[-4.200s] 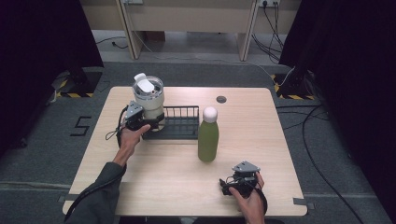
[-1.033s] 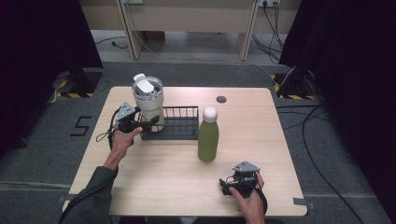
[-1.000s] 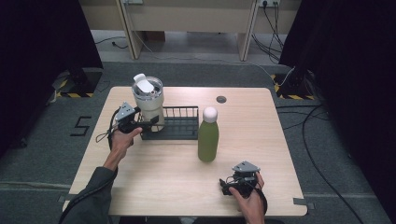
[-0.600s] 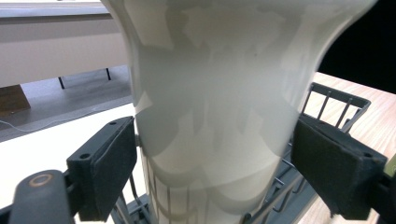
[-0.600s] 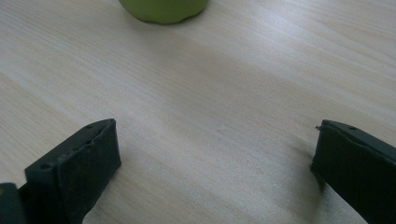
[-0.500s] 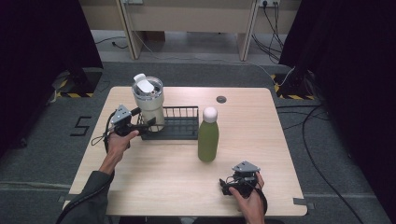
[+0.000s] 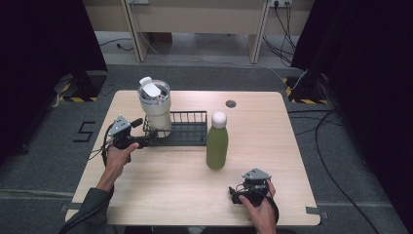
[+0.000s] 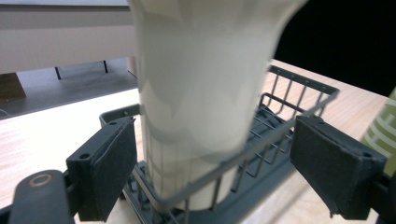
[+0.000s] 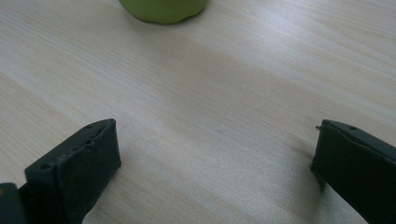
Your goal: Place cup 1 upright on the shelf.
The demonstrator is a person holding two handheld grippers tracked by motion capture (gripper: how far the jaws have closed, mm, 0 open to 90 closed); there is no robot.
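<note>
A cream tumbler [image 7: 155, 106] with a clear lid stands in the left end of a dark wire rack [image 7: 187, 130]. My left gripper [image 7: 144, 132] is open just left of the rack, its jaws pointing at the tumbler. In the left gripper view the tumbler [image 8: 205, 79] rises between the two pads, both clear of it, behind the rack's rim [image 8: 285, 91]. A green bottle [image 7: 217, 142] with a white cap stands upright right of the rack. My right gripper [image 7: 234, 194] rests open near the table's front edge, and the right gripper view [image 9: 215, 163] shows bare wood between its jaws and the bottle's base [image 9: 163, 9] ahead.
The light wooden table [image 7: 160, 195] has a small dark round grommet [image 7: 231, 103] near its far edge. Dark curtains flank the table, and cables lie on the grey floor at the right. The green bottle's side [image 8: 380, 135] shows at the right edge of the left gripper view.
My left gripper has drawn back to the left, away from the tumbler it was at earlier, and the tumbler stays in the rack. The right hand has not moved.
</note>
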